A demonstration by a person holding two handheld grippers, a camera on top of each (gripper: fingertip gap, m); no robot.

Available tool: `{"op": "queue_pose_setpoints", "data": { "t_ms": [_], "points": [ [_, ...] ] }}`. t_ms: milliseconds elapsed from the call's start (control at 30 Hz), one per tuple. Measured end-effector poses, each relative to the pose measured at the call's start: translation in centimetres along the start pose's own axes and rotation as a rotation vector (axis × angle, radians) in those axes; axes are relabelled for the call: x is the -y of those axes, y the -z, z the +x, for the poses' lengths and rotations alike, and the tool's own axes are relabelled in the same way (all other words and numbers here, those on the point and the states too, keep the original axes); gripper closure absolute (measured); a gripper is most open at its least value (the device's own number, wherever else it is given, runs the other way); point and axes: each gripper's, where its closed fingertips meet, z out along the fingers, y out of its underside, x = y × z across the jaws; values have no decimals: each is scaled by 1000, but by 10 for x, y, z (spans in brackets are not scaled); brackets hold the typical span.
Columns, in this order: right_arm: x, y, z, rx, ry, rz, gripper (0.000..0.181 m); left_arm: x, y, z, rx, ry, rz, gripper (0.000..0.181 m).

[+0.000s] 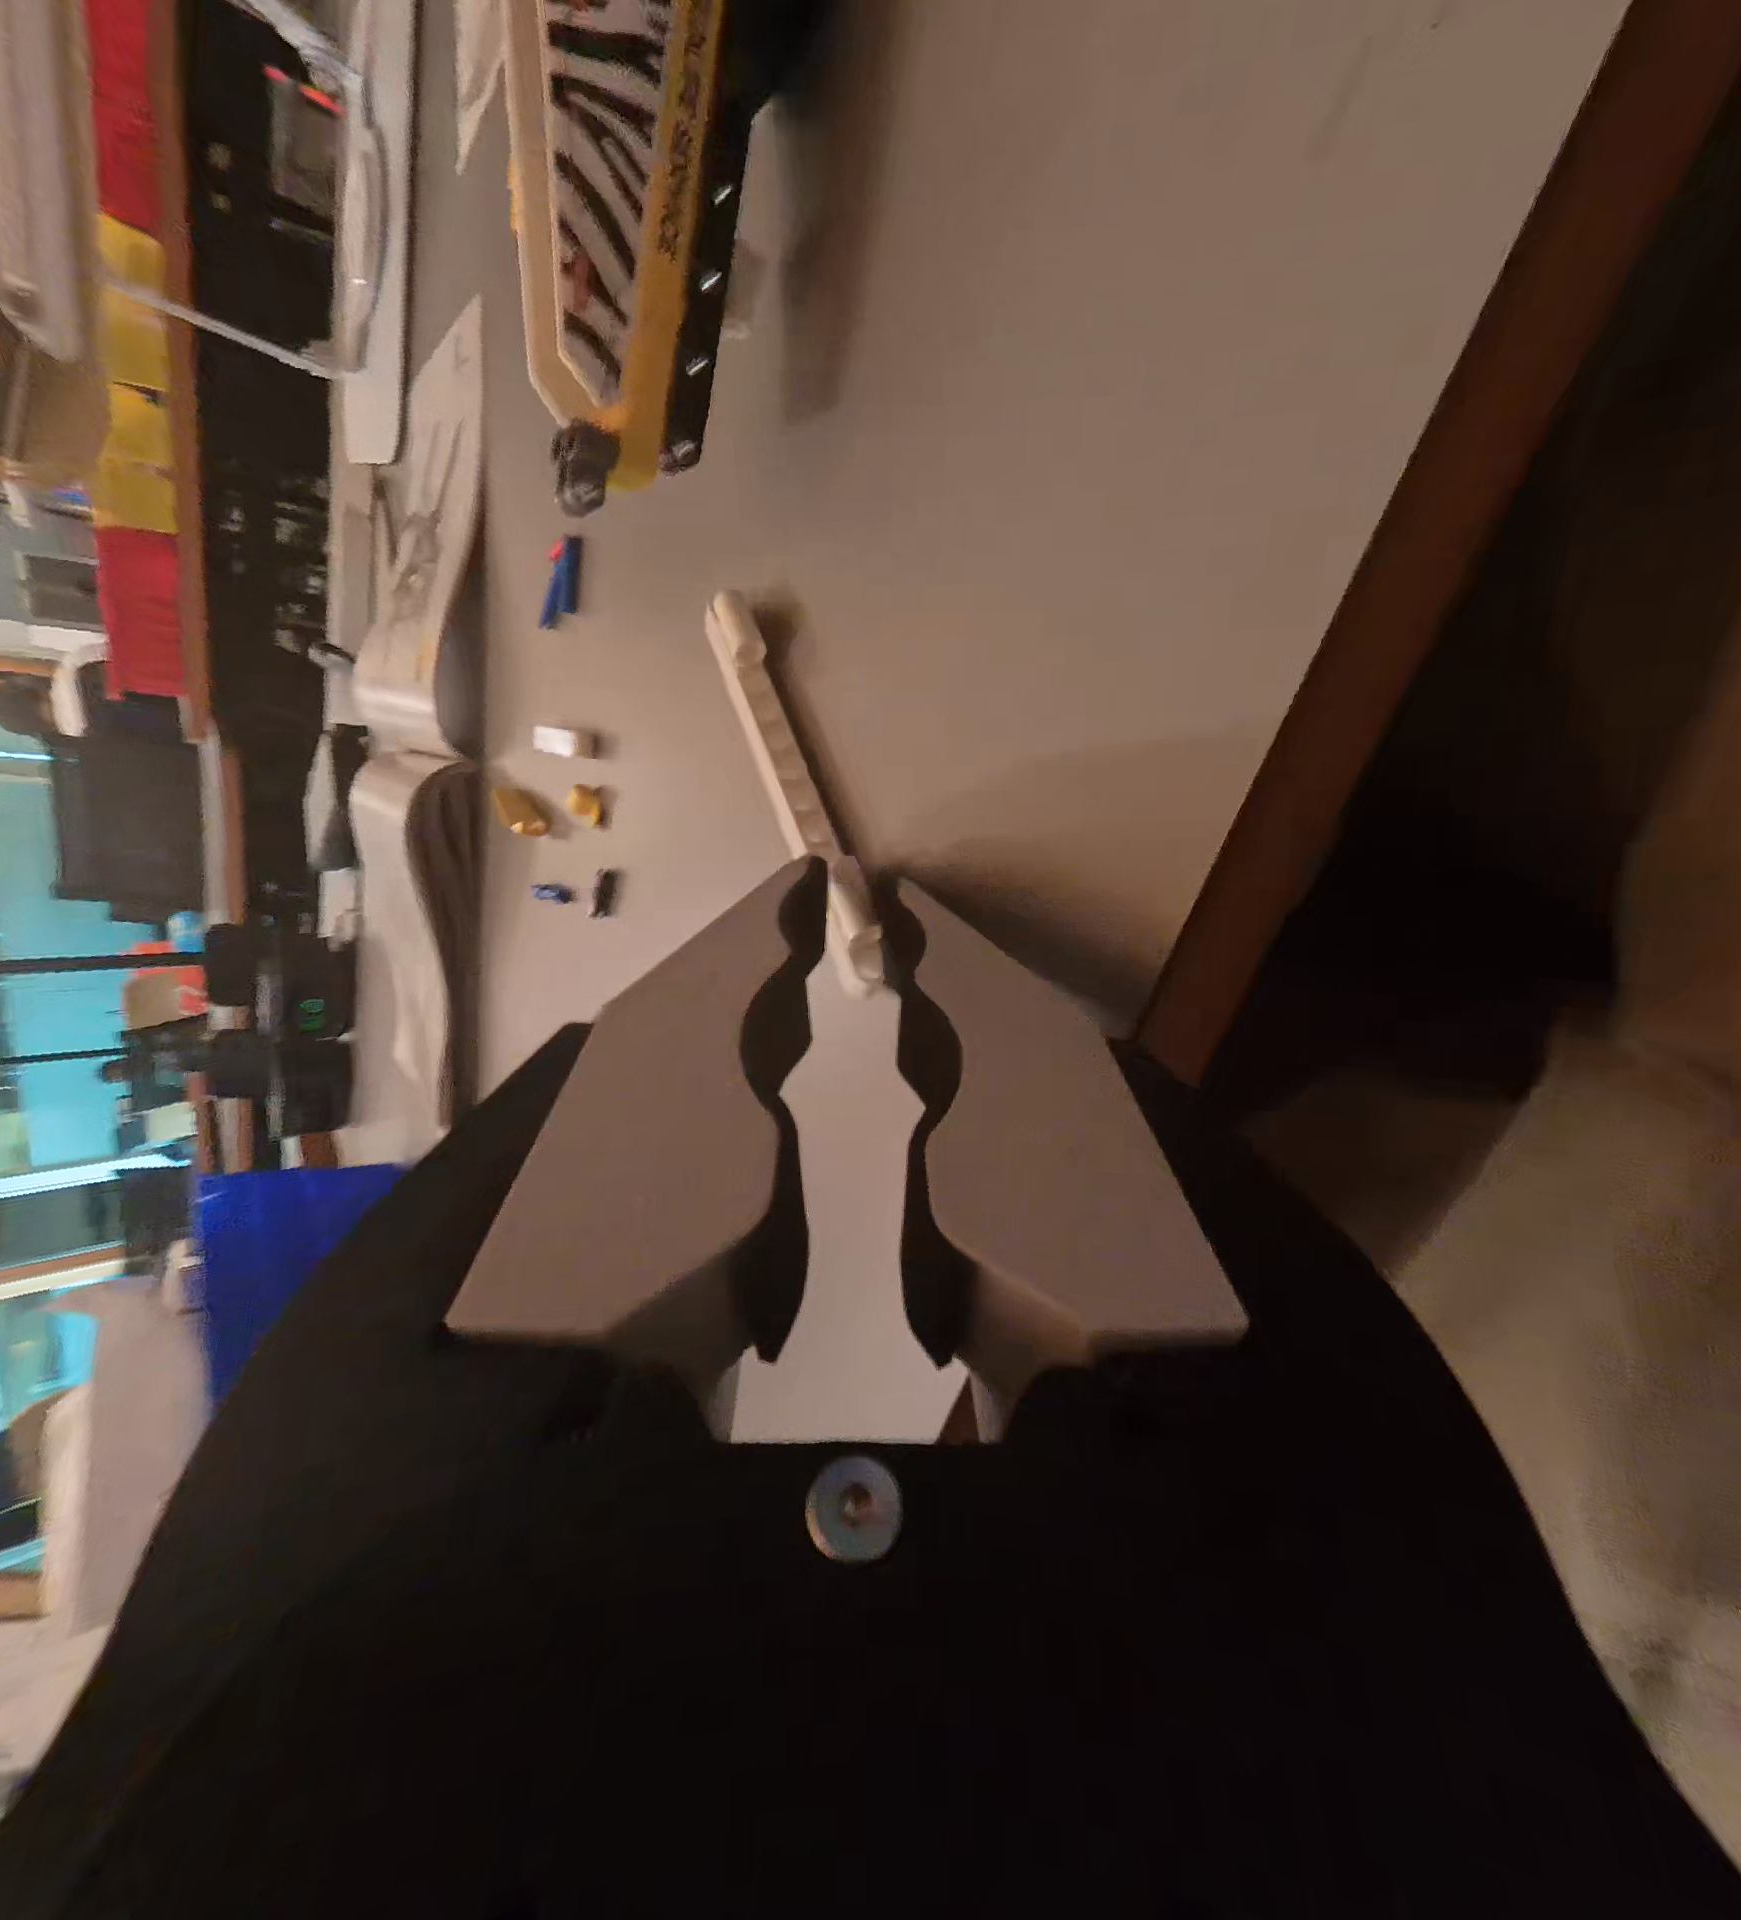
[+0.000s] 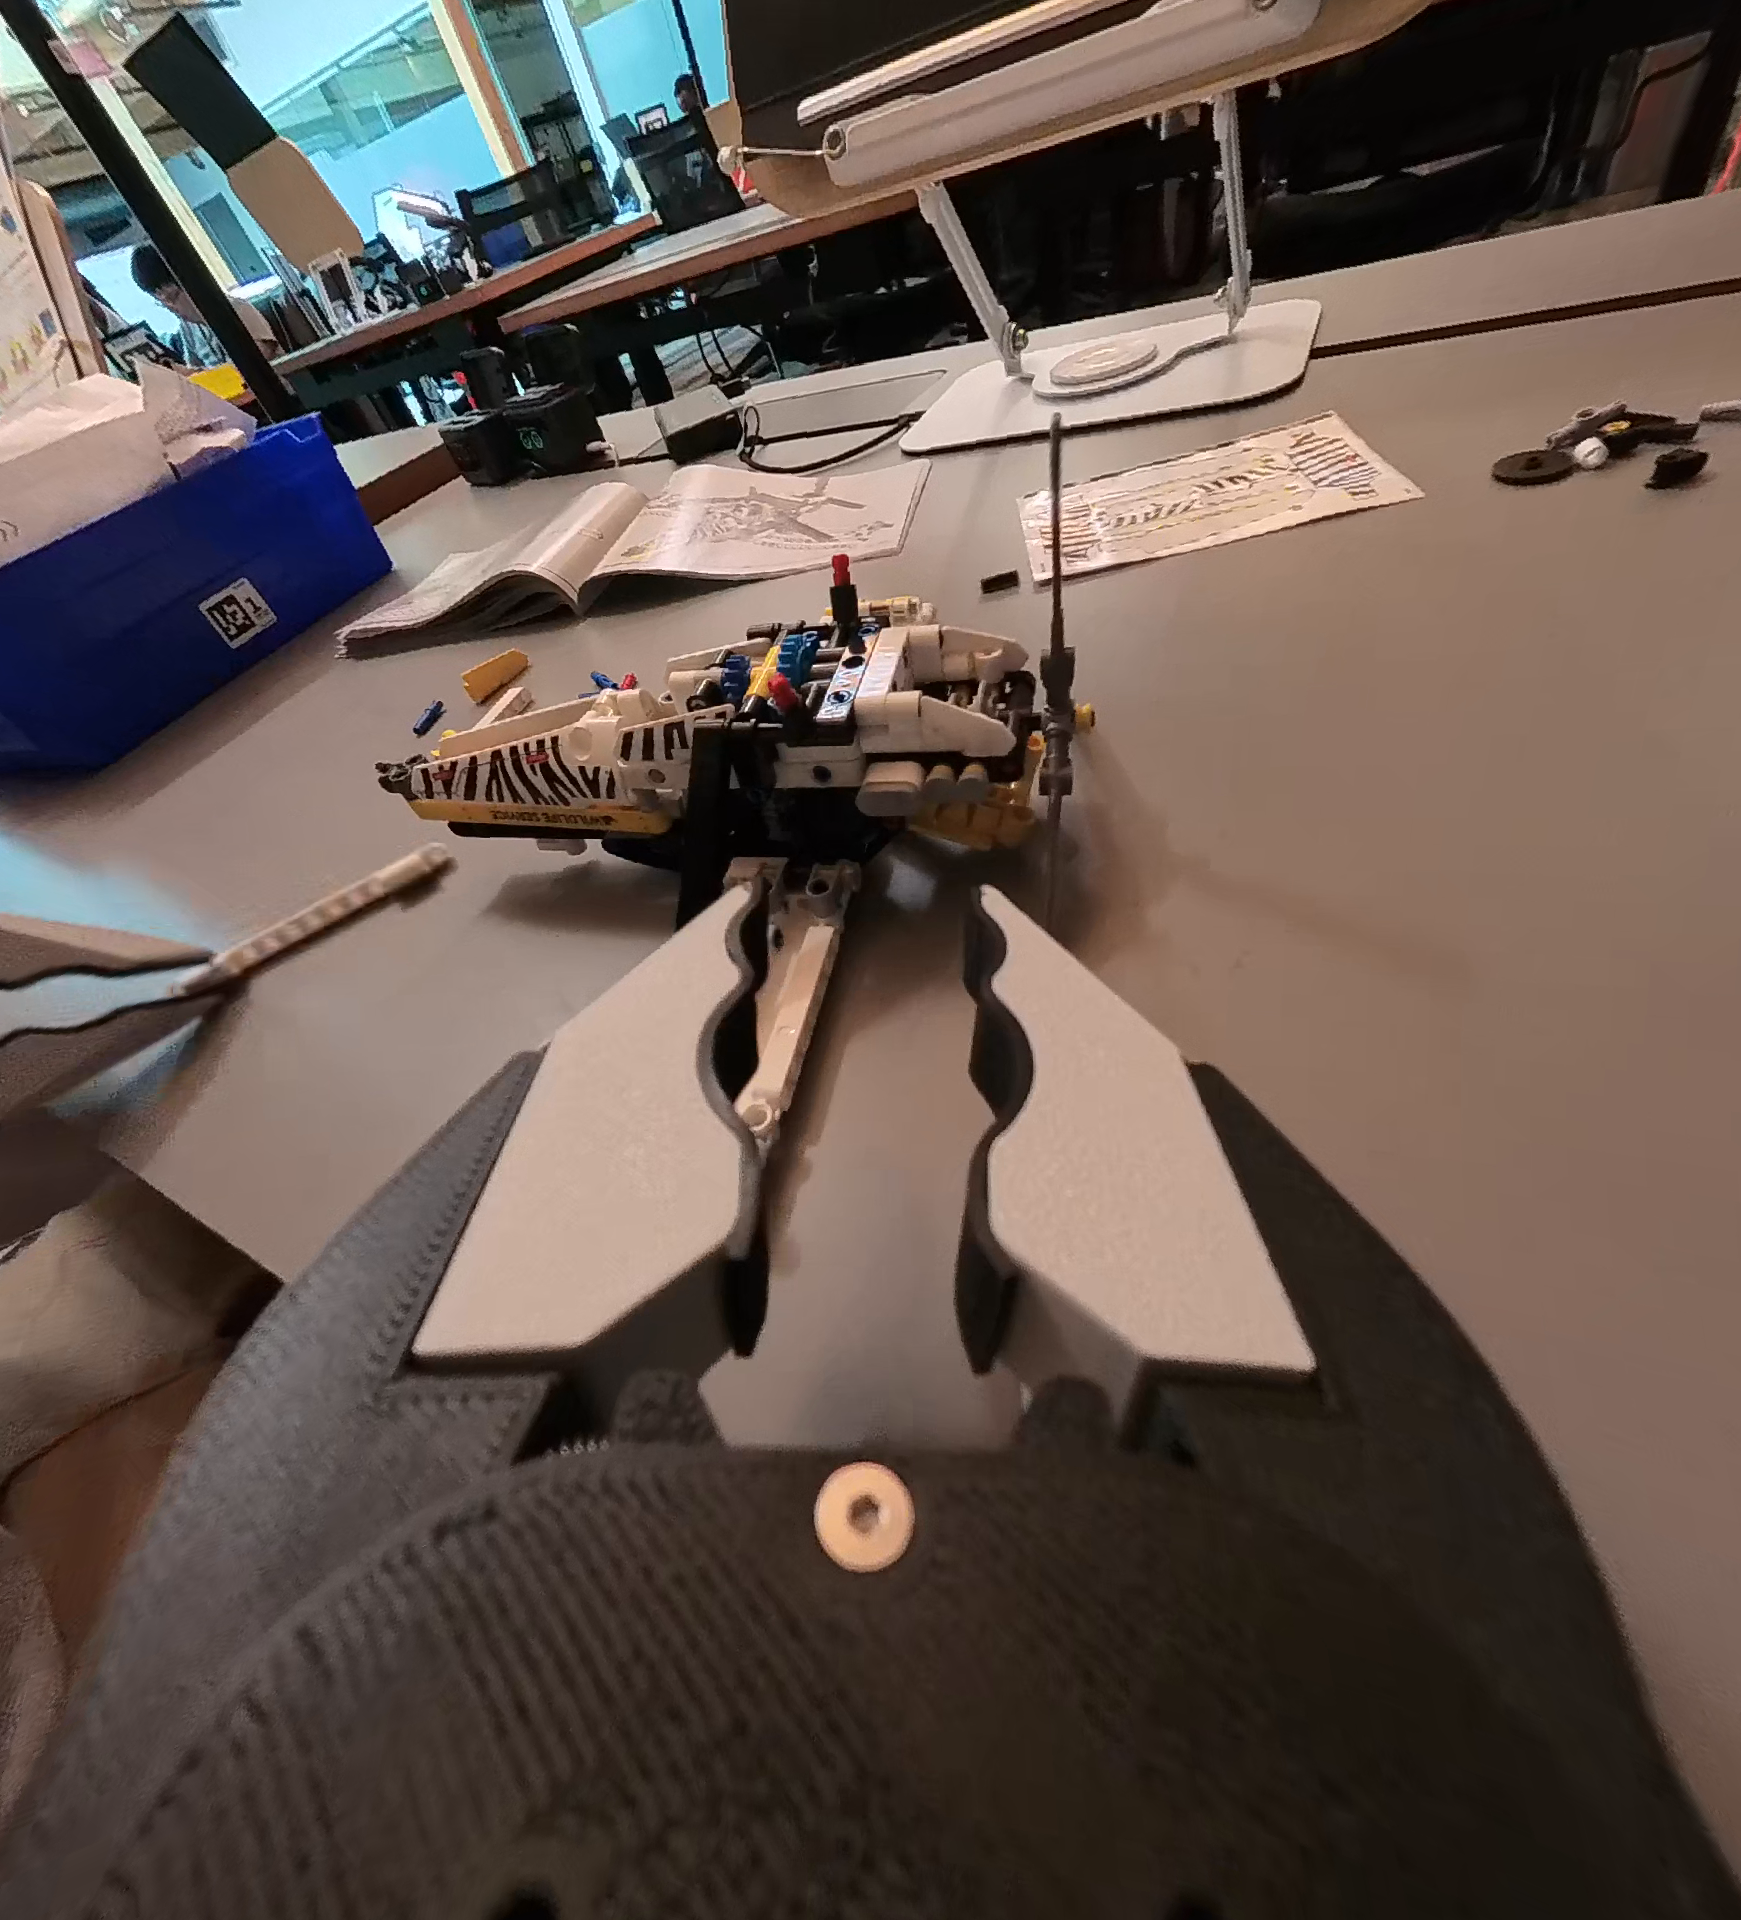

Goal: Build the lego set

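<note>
Both grippers are seen over a grey table point(image 2: 1365, 831), each at a white lego piece.

Nearest the right-view lens, the right gripper point(image 2: 866, 914) is parted wide, and a white arm point(image 2: 793, 1008) of the model point(image 2: 741, 748) lies against its left finger only; no grip on it can be made out. The model's underside is hidden behind that arm. The left gripper point(image 1: 855, 894) is nearly closed at the tips around the end of a white beam point(image 1: 772, 717), and real clamping cannot be told; its view is rolled sideways and blurred, so the small loose parts point(image 1: 575, 800) are hard to identify. The model's tail point(image 1: 627, 208) is cut off at the frame's top. A booklet point(image 2: 658, 540) lies open behind the model.
</note>
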Motion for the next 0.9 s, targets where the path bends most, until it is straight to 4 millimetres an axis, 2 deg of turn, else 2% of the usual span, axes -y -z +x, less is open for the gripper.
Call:
{"op": "queue_pose_setpoints", "data": {
  "t_ms": [100, 233, 367, 467, 567, 667, 800, 900],
  "points": [
    [1, 1, 0, 10, -11, 10, 145, 11, 1, 3, -68, 118, 49, 168],
    [2, 1, -1, 13, -13, 14, 145, 20, 11, 5, -239, 335, 122, 141],
    [1, 1, -1, 12, -8, 12, 145, 11, 14, -4, -327, 588, 133, 132],
    [1, 1, -1, 10, -6, 11, 145, 5, 12, 3, -468, 830, 108, 122],
    [1, 1, -1, 8, -4, 9, 145, 10, 14, 9, -613, 1035, 121, 113],
    [1, 0, -1, 5, 1, 7, 146, 22, 22, 12, -727, 1121, 173, 111],
    [0, 0, -1, 2, 7, 2, 146, 51, 39, 21, -907, 1150, 285, 111],
    [0, 0, -1, 3, 5, 3, 146, 57, 42, 7, -902, 1143, 368, 113]
  ]
}}
